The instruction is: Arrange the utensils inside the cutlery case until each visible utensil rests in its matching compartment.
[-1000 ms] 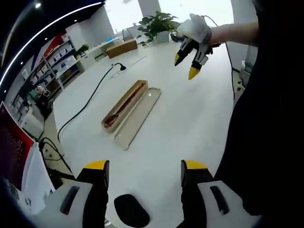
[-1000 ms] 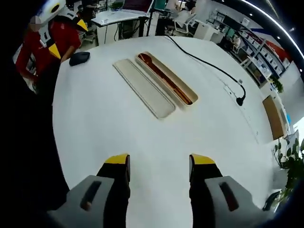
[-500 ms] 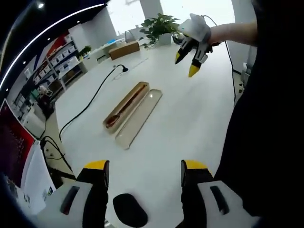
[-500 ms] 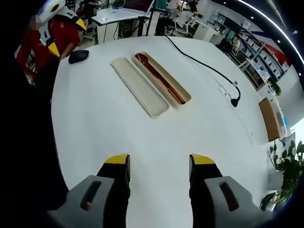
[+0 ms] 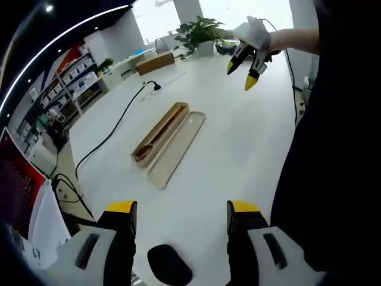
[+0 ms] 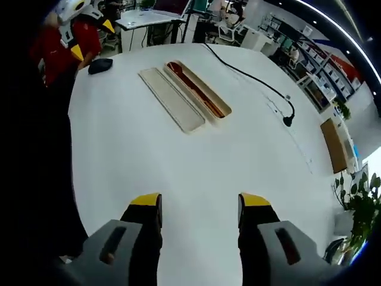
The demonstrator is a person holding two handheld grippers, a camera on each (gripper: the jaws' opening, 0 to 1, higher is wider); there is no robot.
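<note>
Diagonally across the table (image 6: 178, 155): open cutlery case (image 6: 197, 89), both tongs (image 5: 178, 215) (image 6: 200, 208) wide, empty.

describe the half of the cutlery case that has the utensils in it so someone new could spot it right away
On the big white table, two long beige trays lie side by side near the middle. The one you want is the deeper tray, on the side nearer the black cable. It holds dark reddish-brown utensils, while its neighbour, the lid, is bare inside.
</note>
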